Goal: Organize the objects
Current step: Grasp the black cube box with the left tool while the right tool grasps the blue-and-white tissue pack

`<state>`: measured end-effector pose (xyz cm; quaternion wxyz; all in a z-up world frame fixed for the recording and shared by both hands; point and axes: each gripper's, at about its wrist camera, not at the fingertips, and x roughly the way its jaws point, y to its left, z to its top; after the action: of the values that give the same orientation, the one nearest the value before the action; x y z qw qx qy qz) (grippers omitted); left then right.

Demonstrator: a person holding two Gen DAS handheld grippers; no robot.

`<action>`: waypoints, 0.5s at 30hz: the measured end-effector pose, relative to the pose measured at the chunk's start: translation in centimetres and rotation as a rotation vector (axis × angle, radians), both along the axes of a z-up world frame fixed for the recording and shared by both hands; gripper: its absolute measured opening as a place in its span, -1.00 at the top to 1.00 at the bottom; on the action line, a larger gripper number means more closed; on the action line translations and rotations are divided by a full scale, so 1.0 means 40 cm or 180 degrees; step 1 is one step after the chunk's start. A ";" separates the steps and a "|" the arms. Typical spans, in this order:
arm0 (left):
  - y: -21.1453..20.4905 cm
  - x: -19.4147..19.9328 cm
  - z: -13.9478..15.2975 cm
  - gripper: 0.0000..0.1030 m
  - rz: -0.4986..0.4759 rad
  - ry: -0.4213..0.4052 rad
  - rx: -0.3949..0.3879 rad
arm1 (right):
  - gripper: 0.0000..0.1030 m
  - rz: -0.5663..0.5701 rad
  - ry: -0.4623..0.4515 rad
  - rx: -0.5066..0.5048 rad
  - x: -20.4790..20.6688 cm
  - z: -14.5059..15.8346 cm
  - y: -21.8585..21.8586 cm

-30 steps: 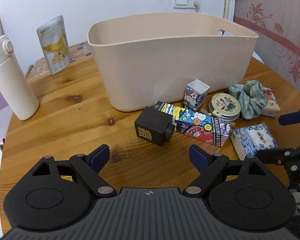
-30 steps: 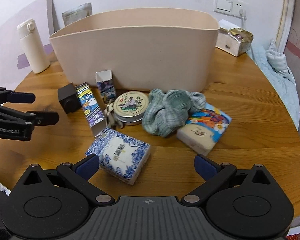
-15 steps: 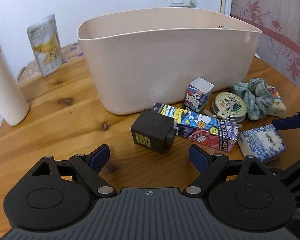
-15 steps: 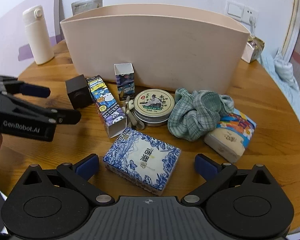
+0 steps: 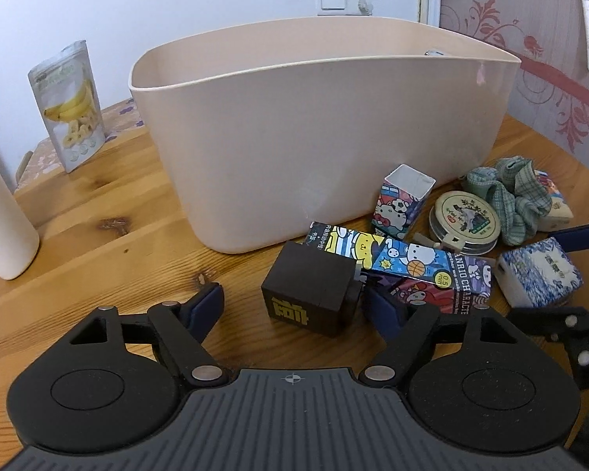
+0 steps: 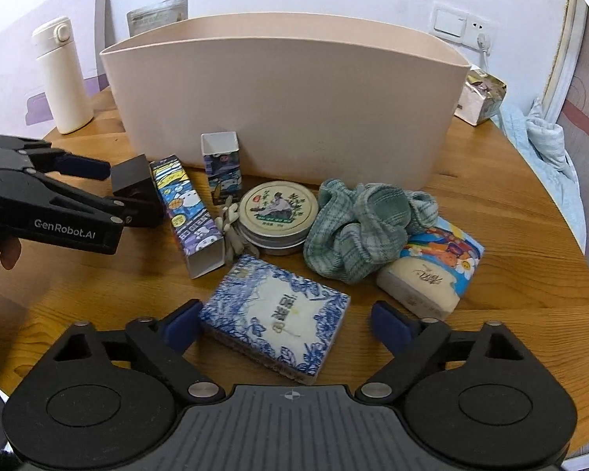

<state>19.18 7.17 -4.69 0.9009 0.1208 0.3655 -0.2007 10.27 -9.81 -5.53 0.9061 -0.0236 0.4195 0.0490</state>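
Observation:
A beige plastic bin (image 5: pixel 326 129) (image 6: pixel 286 106) stands on the round wooden table (image 5: pixel 98 235). In front of it lie a black cube (image 5: pixel 310 294) (image 6: pixel 131 182), a long cartoon box (image 5: pixel 404 271) (image 6: pixel 186 212), a small open cartoon box (image 5: pixel 402 200) (image 6: pixel 222 165), a round tin (image 5: pixel 465 216) (image 6: pixel 278 212), a green checked cloth (image 6: pixel 361 227), a colourful tissue pack (image 6: pixel 432 271) and a blue-white pack (image 6: pixel 277 318) (image 5: pixel 538 272). My left gripper (image 5: pixel 294 306) (image 6: pixel 110 192) is open around the black cube. My right gripper (image 6: pixel 284 325) is open around the blue-white pack.
A white thermos (image 6: pixel 63 74) and a banana chip pouch (image 5: pixel 68 106) stand at the left back. A wrapped packet (image 6: pixel 479 98) lies at the back right near a wall socket (image 6: pixel 459 25). The table edge curves close on the right.
Both grippers moved forward and lower. The left one now has the black cube between its fingers, the right one has the blue-white pack between its fingers. Both stayed open.

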 end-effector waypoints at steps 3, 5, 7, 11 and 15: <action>0.005 0.004 0.000 -0.40 -0.0025 0.0039 -0.0062 | -0.49 -0.0025 -0.0015 0.0031 0.005 0.005 -0.008; 0.007 0.005 0.000 -0.17 -0.0042 0.0053 -0.0106 | -0.47 -0.0048 -0.0021 0.0057 0.002 0.005 -0.009; 0.006 0.005 0.003 0.02 -0.0064 0.0074 -0.0152 | -0.46 -0.0049 -0.0030 0.0053 -0.002 0.006 -0.007; 0.002 -0.001 0.007 0.02 -0.0028 0.0082 -0.0110 | -0.46 -0.0031 -0.0022 0.0052 -0.004 0.006 -0.009; 0.009 -0.015 0.012 0.02 0.0027 0.0132 -0.0116 | -0.45 -0.0019 -0.0036 0.0063 -0.007 0.009 -0.010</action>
<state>18.58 7.53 -4.21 0.8960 0.0986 0.3809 -0.2059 10.00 -10.20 -5.15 0.9088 -0.0137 0.4140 0.0503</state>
